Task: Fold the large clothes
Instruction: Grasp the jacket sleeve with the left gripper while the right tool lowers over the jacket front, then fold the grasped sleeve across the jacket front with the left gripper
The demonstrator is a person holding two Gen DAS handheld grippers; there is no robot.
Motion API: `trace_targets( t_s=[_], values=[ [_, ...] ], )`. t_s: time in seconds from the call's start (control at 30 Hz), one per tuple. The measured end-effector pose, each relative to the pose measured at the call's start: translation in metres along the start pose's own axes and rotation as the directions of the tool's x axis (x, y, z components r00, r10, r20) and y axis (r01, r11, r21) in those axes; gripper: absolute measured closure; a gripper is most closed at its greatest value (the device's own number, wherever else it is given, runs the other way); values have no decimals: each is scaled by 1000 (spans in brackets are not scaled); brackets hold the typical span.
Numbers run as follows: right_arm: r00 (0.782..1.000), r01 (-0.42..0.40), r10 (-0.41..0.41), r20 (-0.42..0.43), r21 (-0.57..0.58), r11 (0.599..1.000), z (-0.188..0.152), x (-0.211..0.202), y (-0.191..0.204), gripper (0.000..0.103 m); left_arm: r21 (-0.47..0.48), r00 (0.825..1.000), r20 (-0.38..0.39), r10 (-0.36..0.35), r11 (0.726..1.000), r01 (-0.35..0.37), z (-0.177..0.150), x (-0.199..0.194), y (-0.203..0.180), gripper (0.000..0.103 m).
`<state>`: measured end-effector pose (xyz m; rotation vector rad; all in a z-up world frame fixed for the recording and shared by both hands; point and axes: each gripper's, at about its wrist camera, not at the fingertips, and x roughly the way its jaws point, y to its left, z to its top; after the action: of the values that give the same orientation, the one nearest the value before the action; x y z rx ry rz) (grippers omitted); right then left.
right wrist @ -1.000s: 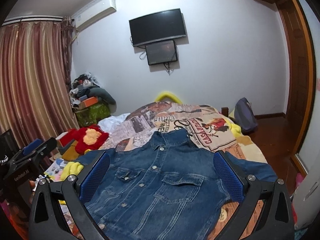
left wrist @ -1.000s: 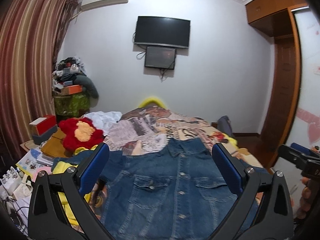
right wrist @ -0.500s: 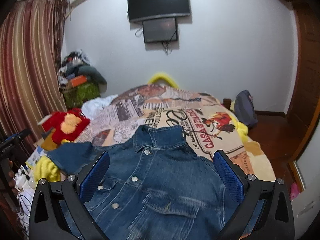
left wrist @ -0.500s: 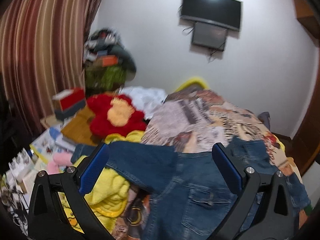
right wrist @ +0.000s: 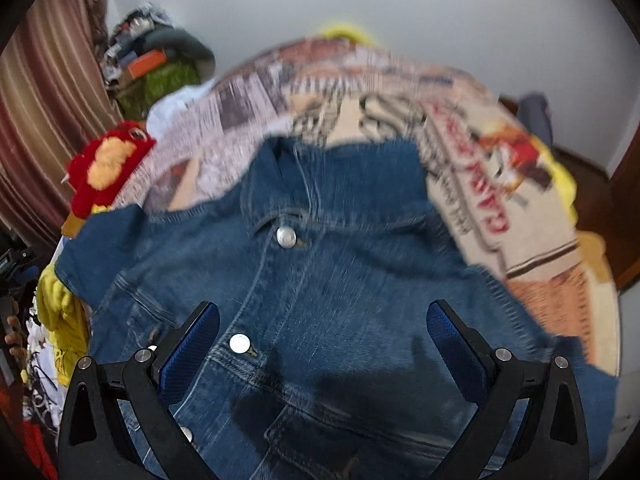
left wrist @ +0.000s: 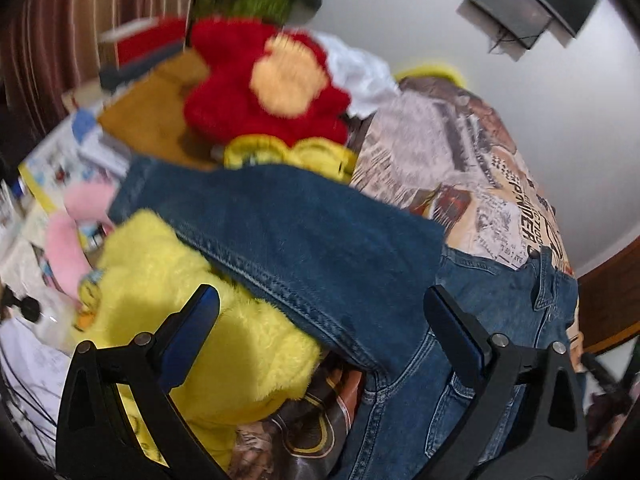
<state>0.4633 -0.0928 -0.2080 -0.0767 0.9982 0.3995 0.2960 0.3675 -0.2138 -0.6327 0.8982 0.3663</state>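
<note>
A blue denim jacket [right wrist: 340,280] lies face up and buttoned on the printed bedspread [right wrist: 500,200]. Its left sleeve [left wrist: 288,240] stretches out to the side over a yellow plush toy [left wrist: 208,320]. My left gripper [left wrist: 320,312] hangs open just above that sleeve, its blue pads either side of the sleeve's lower seam. My right gripper [right wrist: 320,320] is open over the jacket's chest, below the collar [right wrist: 320,184], and holds nothing. The right wrist view is blurred by motion.
A red and orange plush toy [left wrist: 272,84] and white cloth [left wrist: 360,72] lie beyond the sleeve. A pink plush [left wrist: 68,240] and books clutter the left bedside. A striped curtain [right wrist: 48,120] and a pile of things [right wrist: 160,64] stand at the left wall.
Both grippers have dropped toward the bed. The left one swung left and down onto the sleeve; the right one moved in close over the jacket's chest. Both stayed open.
</note>
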Motion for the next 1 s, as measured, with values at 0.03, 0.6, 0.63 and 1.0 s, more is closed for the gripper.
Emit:
trace_targets(
  t_s=[0.03, 0.6, 0.63, 1.0],
  values=[
    [1000, -10, 10, -29, 7, 1000, 0, 11, -1, 0, -11, 1000, -14, -5, 1000, 5, 1, 4, 3, 0],
    [973, -92, 106, -205, 74, 993, -15, 63, -3, 0, 44, 974, -36, 224, 974, -222, 32, 60, 13, 61],
    [972, -94, 108, -208, 74, 993, -16, 61, -4, 0, 97, 964, -10, 266, 960, -264, 32, 58, 4, 65],
    [990, -24, 12, -142, -79, 997, -28, 7, -3, 0, 399, 944, 235, 230, 863, -310, 28, -14, -100, 87]
  ],
)
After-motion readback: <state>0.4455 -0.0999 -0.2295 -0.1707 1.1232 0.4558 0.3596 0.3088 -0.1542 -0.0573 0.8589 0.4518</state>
